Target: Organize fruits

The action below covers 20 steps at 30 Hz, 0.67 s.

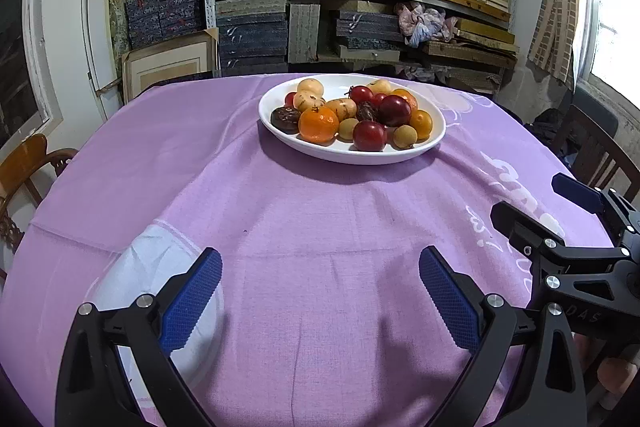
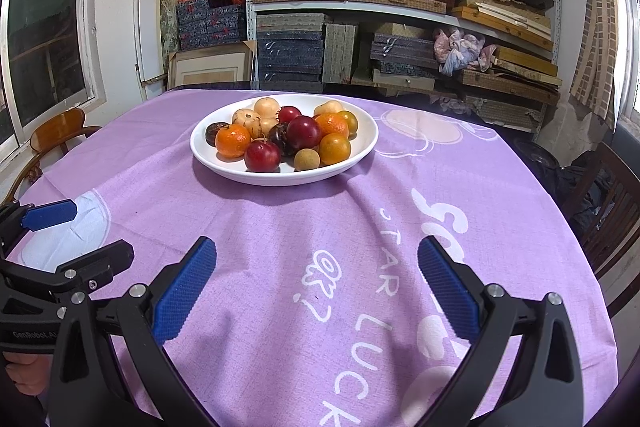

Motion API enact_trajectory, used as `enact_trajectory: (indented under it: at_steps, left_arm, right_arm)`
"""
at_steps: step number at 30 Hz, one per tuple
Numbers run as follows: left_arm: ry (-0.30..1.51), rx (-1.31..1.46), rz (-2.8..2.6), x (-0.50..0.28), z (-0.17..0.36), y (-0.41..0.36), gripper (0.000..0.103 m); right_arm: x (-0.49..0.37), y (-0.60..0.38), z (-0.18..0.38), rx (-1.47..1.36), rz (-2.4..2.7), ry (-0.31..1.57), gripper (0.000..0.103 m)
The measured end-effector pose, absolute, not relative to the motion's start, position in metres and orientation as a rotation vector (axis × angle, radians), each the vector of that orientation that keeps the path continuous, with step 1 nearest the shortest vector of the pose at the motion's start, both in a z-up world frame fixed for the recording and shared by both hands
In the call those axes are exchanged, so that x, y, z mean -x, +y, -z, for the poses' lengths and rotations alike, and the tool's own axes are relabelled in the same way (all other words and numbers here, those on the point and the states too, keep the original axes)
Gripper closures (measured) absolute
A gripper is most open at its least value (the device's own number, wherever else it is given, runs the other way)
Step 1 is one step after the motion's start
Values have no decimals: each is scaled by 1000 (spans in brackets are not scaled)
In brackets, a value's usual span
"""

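Down at the near edge, the left gripper (image 1: 320, 291) hangs low over the purple tablecloth (image 1: 304, 219) with its blue-padded fingers spread wide and nothing between them, and the right gripper (image 2: 316, 285) sits alongside it, spread just as wide and equally empty. Further out, a stretch of bare cloth, and then the shallow white oval plate (image 2: 224, 169) straight ahead of both tools with the whole heap of small mixed fruits (image 2: 284, 139) already on it: oranges, dark red plums, pale tan ones. The plate's long axis runs across the line of approach. It lies a touch right of the left gripper's centreline and a touch left of the right one's, so neither is clearly nearer.
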<state>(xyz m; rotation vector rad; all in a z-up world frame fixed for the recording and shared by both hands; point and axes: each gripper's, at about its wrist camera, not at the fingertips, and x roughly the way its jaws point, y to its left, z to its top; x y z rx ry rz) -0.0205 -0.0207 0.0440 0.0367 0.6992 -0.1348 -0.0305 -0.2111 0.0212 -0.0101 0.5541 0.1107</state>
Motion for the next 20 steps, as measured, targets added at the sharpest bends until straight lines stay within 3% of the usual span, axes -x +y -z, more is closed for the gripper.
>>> enact_trajectory:
  at_steps: [3,20]
  left_arm:
    - [641,-38,106,28,-48,-21,3]
    - [688,-44,139,22,-47,-27,3]
  right_arm:
    - [31,-210,-21,12,-110,555,4]
    - [30,-205,-23,12,-108,555,4]
